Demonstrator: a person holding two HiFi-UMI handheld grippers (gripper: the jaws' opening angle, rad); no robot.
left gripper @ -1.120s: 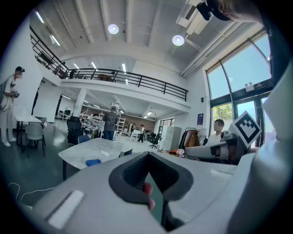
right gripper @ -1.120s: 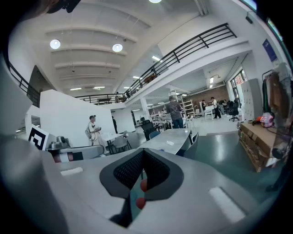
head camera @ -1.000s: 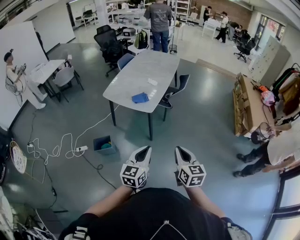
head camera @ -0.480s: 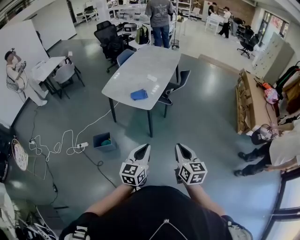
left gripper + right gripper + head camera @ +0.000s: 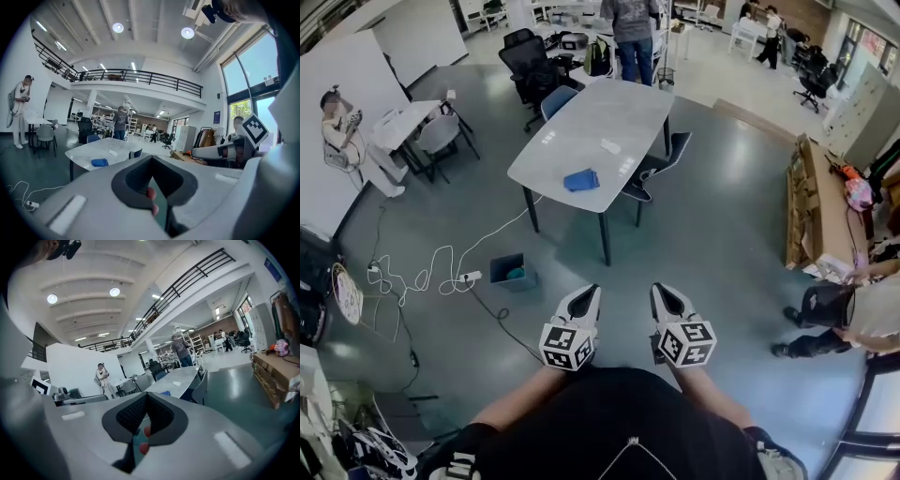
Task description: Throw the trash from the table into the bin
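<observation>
A long grey table [image 5: 591,131] stands several steps ahead of me. On its near end lies a blue crumpled thing [image 5: 581,179], and a small white scrap [image 5: 610,145] lies further along. A blue bin [image 5: 508,271] sits on the floor left of the table's near legs. My left gripper [image 5: 586,298] and right gripper [image 5: 667,295] are held side by side in front of my chest, both shut and holding nothing. In the left gripper view [image 5: 151,159] the table [image 5: 84,149] and the blue thing [image 5: 99,162] show beyond the jaws. The right gripper view [image 5: 146,395] also faces the table [image 5: 176,377].
White cables and a power strip [image 5: 467,277] trail across the floor left of the bin. Dark chairs [image 5: 654,173] stand at the table's right side. Cardboard boxes [image 5: 802,202] line the right. People stand at the table's far end [image 5: 630,28], at the right [image 5: 844,314] and at the left [image 5: 342,122].
The table and bin sit slightly higher in the head view than before. Both grippers keep their place in the picture and stay shut. The person at the right has bent lower.
</observation>
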